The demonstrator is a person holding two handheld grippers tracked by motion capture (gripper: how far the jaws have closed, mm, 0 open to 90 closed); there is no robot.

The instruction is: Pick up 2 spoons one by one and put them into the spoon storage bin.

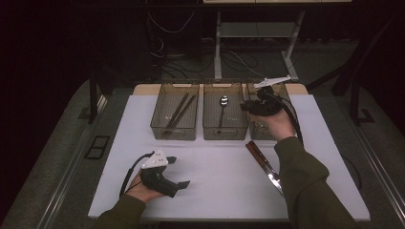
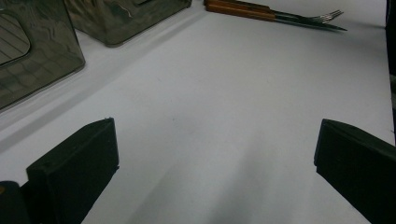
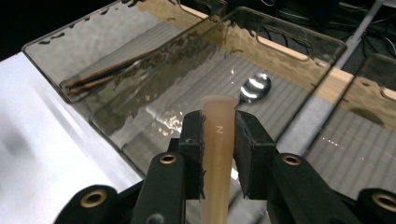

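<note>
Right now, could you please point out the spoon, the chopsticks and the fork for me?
spoon point(image 1: 223, 101): high view, on its bowl.
chopsticks point(image 1: 181, 110): high view, mid-length of the pair.
fork point(image 2: 327, 16): left gripper view, on its tines.

Dim lab or test room: white table point(image 1: 229, 186) central, metal desk frame point(image 1: 253, 43) at 12 o'clock, loose cables point(image 1: 167, 57) on floor at 11 o'clock.
</note>
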